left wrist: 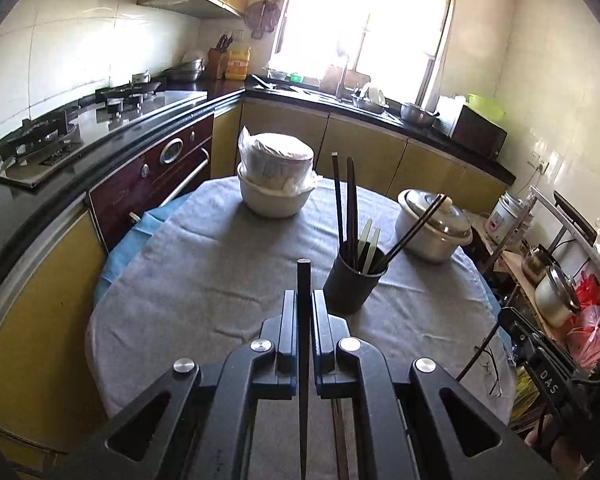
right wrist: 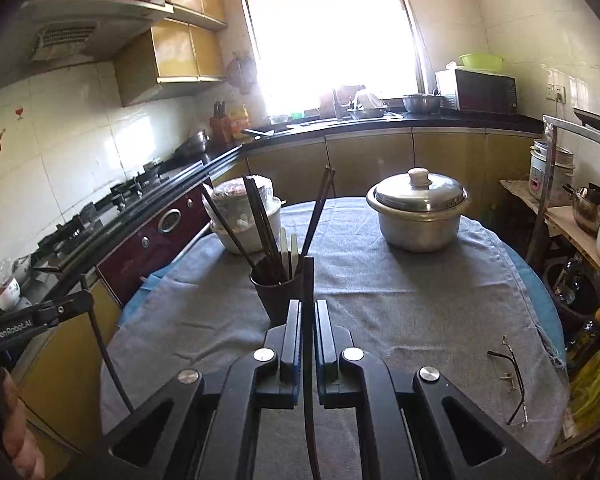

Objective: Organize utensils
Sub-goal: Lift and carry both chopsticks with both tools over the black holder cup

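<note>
A dark utensil cup [left wrist: 354, 280] stands mid-table on the grey cloth and holds several dark chopsticks and pale ones; it also shows in the right wrist view [right wrist: 280, 292]. My left gripper [left wrist: 304, 300] is shut on a dark chopstick [left wrist: 303, 320], held above the cloth just left of the cup. My right gripper [right wrist: 308, 312] is shut on a dark chopstick [right wrist: 309, 280], its top end right beside the cup's rim. The left gripper with its chopstick [right wrist: 100, 344] shows at the left edge of the right wrist view.
A lidded metal pot [right wrist: 418, 212] stands at the far right of the round table [right wrist: 440, 320]. Stacked white bowls [left wrist: 274, 180] stand at the far side. Glasses [right wrist: 514, 376] lie near the right front edge. Counters and a stove run along the left; cluttered shelves at right.
</note>
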A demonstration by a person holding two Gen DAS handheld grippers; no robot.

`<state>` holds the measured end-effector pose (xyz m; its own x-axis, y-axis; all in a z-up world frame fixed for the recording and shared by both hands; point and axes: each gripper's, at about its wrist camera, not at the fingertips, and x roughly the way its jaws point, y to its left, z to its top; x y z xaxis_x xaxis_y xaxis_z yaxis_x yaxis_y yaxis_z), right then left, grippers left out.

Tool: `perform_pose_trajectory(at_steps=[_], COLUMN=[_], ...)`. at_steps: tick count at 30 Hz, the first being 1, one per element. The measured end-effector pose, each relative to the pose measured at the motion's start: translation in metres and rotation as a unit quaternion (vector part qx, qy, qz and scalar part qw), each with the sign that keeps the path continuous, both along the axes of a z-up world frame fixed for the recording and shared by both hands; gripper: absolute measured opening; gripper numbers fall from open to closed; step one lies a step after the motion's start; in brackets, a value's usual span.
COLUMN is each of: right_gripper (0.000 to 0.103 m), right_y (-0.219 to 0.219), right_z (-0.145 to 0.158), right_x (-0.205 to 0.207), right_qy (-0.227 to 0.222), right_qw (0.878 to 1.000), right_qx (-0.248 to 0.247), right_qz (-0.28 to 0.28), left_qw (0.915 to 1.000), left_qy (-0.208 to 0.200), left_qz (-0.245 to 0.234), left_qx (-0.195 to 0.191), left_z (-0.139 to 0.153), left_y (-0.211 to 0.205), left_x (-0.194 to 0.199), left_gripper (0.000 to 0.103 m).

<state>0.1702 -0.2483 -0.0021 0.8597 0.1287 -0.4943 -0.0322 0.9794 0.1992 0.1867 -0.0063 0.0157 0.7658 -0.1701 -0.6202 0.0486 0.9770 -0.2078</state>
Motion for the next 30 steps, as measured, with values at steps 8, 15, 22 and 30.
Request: perform_pose_trajectory(at_steps=[8, 15, 22, 30], right_gripper=[0.006, 0.006, 0.006, 0.006], right_y=[-0.002, -0.014, -0.014, -0.011], right_z=[0.025, 0.05, 0.076, 0.095], right_x=[-0.003, 0.01, 0.04, 0.091], right_qy=[-0.024, -0.044, -0.076, -0.111], right_qw=[1.0, 0.998, 0.995, 0.992], right_qx=[0.006, 0.04, 0.058, 0.061], right_qz=[0.001, 0.003, 0.005, 0.001], left_qw=[0.9997, 0.9992, 0.9965, 0.9919], left_qy=[-0.023, -0.035, -0.073, -0.118], left_qz=[0.007, 0.005, 0.012, 0.016], left_qx=[-0.005, -0.018, -0.038, -0.045], left_z=[0.019, 0.043, 0.073, 0.092], left_y=[-0.004, -0.008, -0.011, -0.031], left_x=[0.008, 0.035, 0.073, 0.128], left_gripper=[0.006, 0.006, 0.006, 0.006])
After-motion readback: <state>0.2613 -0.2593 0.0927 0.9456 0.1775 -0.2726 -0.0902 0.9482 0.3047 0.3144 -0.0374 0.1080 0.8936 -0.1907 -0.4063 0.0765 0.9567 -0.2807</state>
